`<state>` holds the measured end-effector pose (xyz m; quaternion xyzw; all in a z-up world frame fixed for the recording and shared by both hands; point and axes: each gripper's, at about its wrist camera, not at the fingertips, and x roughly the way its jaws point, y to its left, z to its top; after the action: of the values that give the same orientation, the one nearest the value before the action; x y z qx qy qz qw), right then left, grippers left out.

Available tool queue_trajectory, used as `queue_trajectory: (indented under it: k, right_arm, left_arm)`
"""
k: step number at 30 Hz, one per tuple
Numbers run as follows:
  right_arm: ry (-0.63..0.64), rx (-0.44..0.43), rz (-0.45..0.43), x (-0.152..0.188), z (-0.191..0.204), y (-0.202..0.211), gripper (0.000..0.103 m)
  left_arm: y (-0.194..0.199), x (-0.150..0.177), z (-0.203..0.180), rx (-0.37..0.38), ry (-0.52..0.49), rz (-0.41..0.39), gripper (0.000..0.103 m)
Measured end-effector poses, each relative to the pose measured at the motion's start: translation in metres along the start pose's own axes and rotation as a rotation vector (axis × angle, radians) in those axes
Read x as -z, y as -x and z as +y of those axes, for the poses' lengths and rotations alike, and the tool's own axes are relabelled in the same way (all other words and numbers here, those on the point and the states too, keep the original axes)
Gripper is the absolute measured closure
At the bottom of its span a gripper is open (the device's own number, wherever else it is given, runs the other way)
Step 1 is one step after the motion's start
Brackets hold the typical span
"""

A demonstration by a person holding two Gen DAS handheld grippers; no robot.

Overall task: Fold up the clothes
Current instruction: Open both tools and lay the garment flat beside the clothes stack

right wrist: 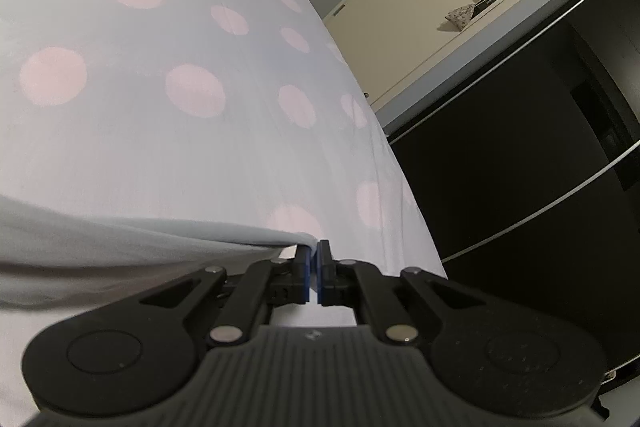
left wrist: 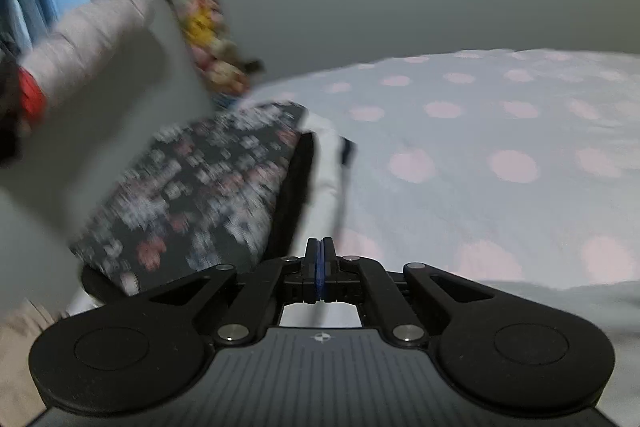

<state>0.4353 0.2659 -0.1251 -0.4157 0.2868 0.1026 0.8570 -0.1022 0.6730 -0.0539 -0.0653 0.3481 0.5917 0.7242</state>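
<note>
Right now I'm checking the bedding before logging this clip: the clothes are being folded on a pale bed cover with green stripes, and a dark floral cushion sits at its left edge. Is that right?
Not quite. The bed cover is pale with pink dots, not green stripes; both wrist views show this, the right wrist view most sharply. The dark floral cushion does sit at its left edge, as the left wrist view shows.

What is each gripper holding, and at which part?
The right gripper pinches the pale garment at its edge. The left gripper is shut; whether it holds cloth cannot be told.
</note>
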Motion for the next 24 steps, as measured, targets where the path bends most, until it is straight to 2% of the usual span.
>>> queue_trajectory:
  k: [6,7,8,9,11,14,19,24]
  right_arm:
    - [-0.017,-0.022,0.046,-0.014,0.017,-0.029,0.096]
    - [-0.028,-0.019,0.053,-0.013,0.017,-0.031,0.091]
    - [-0.04,-0.013,0.053,-0.011,0.014,-0.031,0.079]
    - [-0.052,-0.007,0.053,-0.009,0.011,-0.031,0.075]
    - [-0.081,0.001,0.052,-0.005,0.002,-0.028,0.074]
    - [-0.153,-0.02,0.057,0.005,-0.02,-0.016,0.074]
    - [-0.24,-0.157,0.058,0.04,-0.049,0.026,0.074]
    - [-0.264,-0.335,0.076,0.099,-0.05,0.078,0.073]
  left_arm:
    - [-0.029,0.012,0.005,0.061,0.017,0.091,0.103]
    - [-0.03,0.016,0.006,0.076,0.017,0.105,0.102]
    - [-0.029,0.021,0.008,0.091,0.02,0.119,0.101]
    - [-0.027,0.026,0.01,0.106,0.023,0.133,0.101]
    - [-0.019,0.04,0.013,0.133,0.018,0.162,0.101]
    - [-0.002,0.059,0.014,0.164,-0.003,0.202,0.094]
    - [0.037,0.092,0.014,0.17,-0.014,0.263,0.089]
    - [0.075,0.124,0.015,0.173,0.081,0.297,0.083]
